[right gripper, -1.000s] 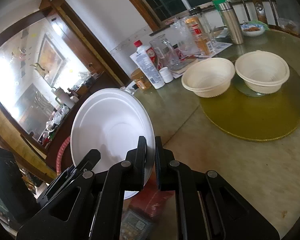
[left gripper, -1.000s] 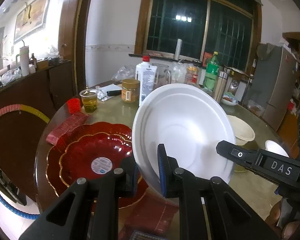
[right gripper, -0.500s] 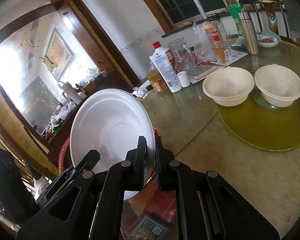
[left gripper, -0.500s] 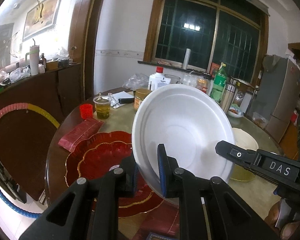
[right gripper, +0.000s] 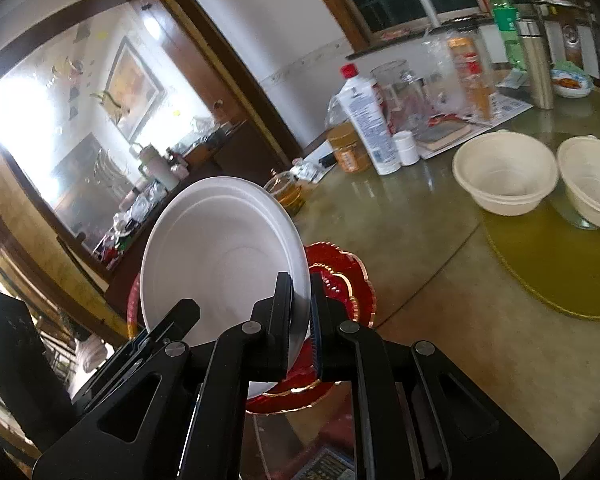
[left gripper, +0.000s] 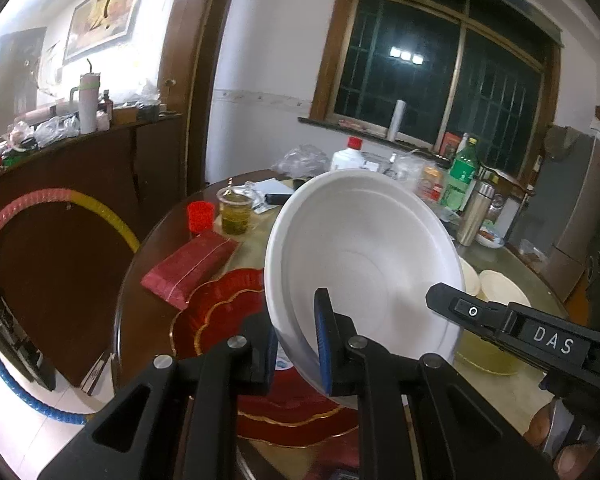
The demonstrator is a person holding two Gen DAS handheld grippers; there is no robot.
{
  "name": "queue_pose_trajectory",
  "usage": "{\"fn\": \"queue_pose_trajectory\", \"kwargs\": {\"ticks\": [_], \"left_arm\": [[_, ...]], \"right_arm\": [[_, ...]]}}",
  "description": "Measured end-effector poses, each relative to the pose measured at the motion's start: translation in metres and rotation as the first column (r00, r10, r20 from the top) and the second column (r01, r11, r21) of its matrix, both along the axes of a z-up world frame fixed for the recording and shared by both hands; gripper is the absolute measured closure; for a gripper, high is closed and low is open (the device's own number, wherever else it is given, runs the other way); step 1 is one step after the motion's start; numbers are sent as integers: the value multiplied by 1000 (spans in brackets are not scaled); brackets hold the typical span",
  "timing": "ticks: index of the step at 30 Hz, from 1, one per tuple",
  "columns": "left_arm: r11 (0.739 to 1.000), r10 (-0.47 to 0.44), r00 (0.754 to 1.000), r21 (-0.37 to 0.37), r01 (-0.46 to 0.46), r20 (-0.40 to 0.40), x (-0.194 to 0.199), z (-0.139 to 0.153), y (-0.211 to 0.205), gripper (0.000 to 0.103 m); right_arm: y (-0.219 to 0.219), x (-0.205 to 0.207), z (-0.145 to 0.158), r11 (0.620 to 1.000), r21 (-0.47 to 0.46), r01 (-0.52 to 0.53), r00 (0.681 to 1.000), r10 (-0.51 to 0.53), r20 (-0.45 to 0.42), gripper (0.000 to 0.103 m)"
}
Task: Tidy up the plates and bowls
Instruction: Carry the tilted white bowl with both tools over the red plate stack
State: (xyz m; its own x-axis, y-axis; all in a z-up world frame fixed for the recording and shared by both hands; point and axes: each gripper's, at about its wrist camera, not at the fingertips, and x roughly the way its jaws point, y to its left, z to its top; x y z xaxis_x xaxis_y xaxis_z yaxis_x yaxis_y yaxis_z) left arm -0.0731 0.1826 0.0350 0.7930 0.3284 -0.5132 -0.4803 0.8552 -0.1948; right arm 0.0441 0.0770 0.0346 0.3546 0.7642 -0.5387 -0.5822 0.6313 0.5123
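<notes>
Jaws of both grippers are clamped on the rim of one white plate [left gripper: 364, 264], which is held tilted in the air above the round table [right gripper: 440, 280]. The left gripper [left gripper: 298, 344] pinches the plate's lower edge, one blue-padded finger [left gripper: 323, 344] on the inner face and the other behind it; the right gripper [right gripper: 300, 320] bites the rim at the plate's opposite side, its black body reaching in from the right in the left wrist view. Directly beneath the plate lies a red scalloped plate [left gripper: 220, 300] with a gold edge, flat on the table. Beside that sits a dark red packet [left gripper: 188, 268], and behind it a small red cup [left gripper: 200, 216] and a glass of yellow liquid [left gripper: 236, 216]. Farther across the table two cream bowls [right gripper: 504, 176] stand just beside each other at the edge of a yellow-green mat [right gripper: 556, 272]. Bottles, jars and a steel flask [right gripper: 538, 68] crowd the far side below a dark window [left gripper: 440, 80].
</notes>
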Motion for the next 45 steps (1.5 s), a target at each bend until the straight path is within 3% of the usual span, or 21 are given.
{"fn": "queue_pose_trajectory", "kwargs": {"ticks": [7,23,45], "left_arm": [[999,10,998,-43,-13,-56,2,-14,15,88],[997,8,990,-80,-19,-144,10,-34,28,88],[993,14,977,-108,-38,-212,15,-52,36,87]], "right_arm": [[19,6,-21,999,-37,-34,997,32,-73,95],[34,17,-47,994,-97,-46,989,32,-141,95],[45,23,-60,986,-157,-63,984,35,-173,95]]}}
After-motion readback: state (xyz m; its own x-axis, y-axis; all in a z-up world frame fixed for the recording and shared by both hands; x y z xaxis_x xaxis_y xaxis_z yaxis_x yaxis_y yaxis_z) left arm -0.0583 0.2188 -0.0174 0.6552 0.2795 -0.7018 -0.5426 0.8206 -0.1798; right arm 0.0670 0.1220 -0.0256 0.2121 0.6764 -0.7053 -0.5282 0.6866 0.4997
